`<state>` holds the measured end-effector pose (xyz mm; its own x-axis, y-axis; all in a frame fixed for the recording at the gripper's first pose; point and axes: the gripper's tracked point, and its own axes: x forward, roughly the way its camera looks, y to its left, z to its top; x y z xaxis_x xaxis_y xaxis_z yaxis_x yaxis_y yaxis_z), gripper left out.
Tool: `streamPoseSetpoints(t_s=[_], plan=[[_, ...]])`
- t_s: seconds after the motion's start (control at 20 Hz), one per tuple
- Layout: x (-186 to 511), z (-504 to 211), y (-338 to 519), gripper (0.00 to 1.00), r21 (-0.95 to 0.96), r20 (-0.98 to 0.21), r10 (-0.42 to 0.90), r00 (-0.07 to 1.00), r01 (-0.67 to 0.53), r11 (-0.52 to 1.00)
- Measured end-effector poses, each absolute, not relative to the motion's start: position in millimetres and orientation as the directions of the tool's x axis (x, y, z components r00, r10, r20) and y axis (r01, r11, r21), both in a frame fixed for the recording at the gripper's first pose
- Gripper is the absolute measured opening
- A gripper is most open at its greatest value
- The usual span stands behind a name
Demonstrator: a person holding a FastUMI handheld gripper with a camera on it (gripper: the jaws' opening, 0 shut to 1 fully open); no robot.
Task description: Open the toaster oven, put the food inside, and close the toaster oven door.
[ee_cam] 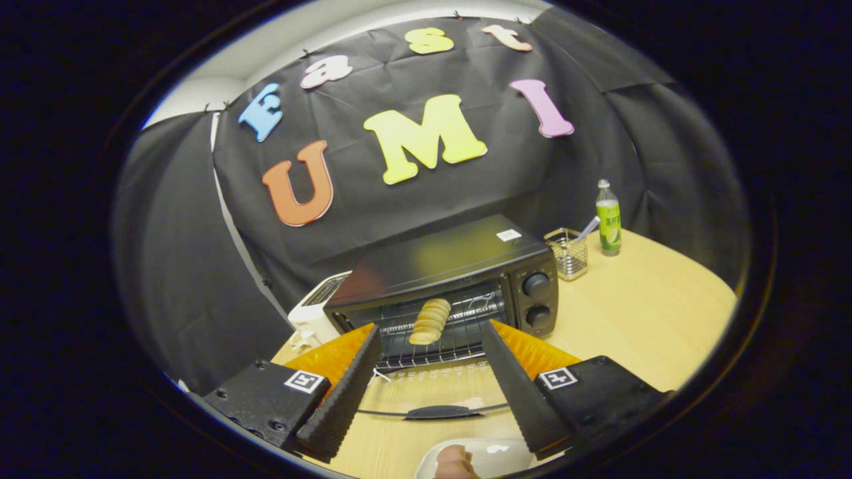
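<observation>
We see the gripper (431, 372) with its fingers spread wide, released and grasping nothing. Straight ahead at twelve o'clock, beyond the fingertips, sits the toaster oven (459, 279) with its glass door (432, 392) dropped flat toward us, the door handle (442, 412) lying between the fingers. The food (429, 321), a pale ridged roll, rests on the wire rack (459, 342) inside the oven. At six o'clock, just below the fingers, a white bowl (492, 456) holds another pale piece (454, 462). At two o'clock on the wooden table (645, 319) stand a wire basket (568, 253) and a green bottle (608, 219). A white toaster (313, 313) peeks out at ten o'clock.
</observation>
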<state>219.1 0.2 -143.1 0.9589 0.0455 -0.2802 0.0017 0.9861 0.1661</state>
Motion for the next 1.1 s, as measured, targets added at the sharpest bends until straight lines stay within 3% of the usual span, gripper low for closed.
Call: streamPoseSetpoints(t_s=[0.25, 0.7, 1.1], plan=[[187, -129, 11, 1.00, 0.067, -0.255, 0.019, 0.967, -0.002, 0.998], [179, -235, 25, 1.00, -0.070, -0.396, -0.011, 0.918, -0.018, 0.997], [178, -332, 24, 1.00, 0.006, -0.532, -0.002, 0.847, 0.006, 1.000]])
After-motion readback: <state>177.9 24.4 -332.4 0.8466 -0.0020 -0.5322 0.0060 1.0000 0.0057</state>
